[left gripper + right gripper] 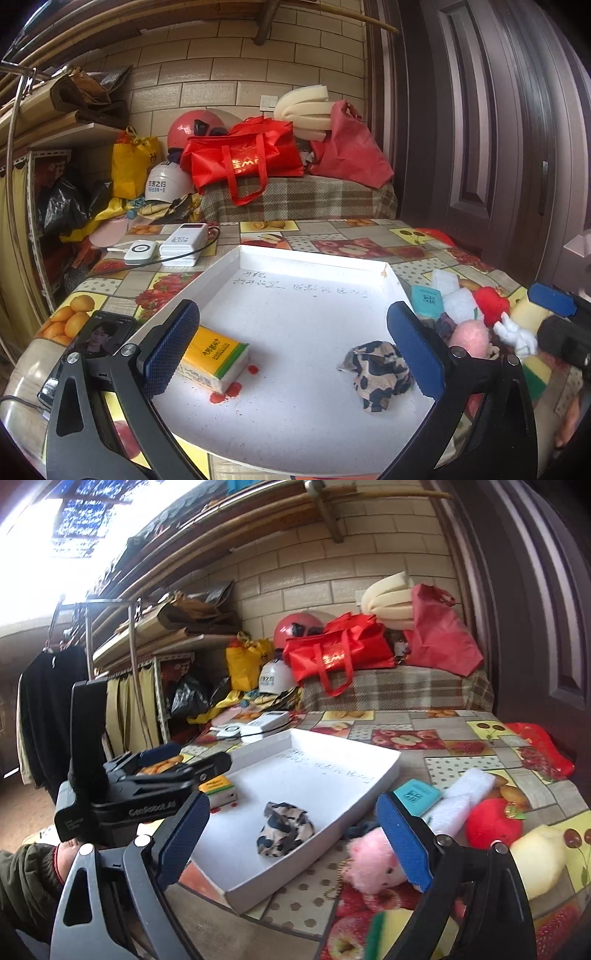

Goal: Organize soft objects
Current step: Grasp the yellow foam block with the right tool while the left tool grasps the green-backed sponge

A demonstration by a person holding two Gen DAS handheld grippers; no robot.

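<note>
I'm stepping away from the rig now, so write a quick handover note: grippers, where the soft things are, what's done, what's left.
Left gripper: open, empty, over the tray.
Right gripper: open, empty, near the pink plush.
Done: tissue pack and patterned cloth lie in the tray.
Left, on the table right of the tray: pink plush, red plush, white towel, teal pack, yellow plush.

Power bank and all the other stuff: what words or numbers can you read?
"120" on the white power bank.
"GenRobot.AI" on the left gripper.
Handwriting in the white tray: too faint.
Yellow tissue pack, teal packet, white helmet, red bag: print blurred.
</note>
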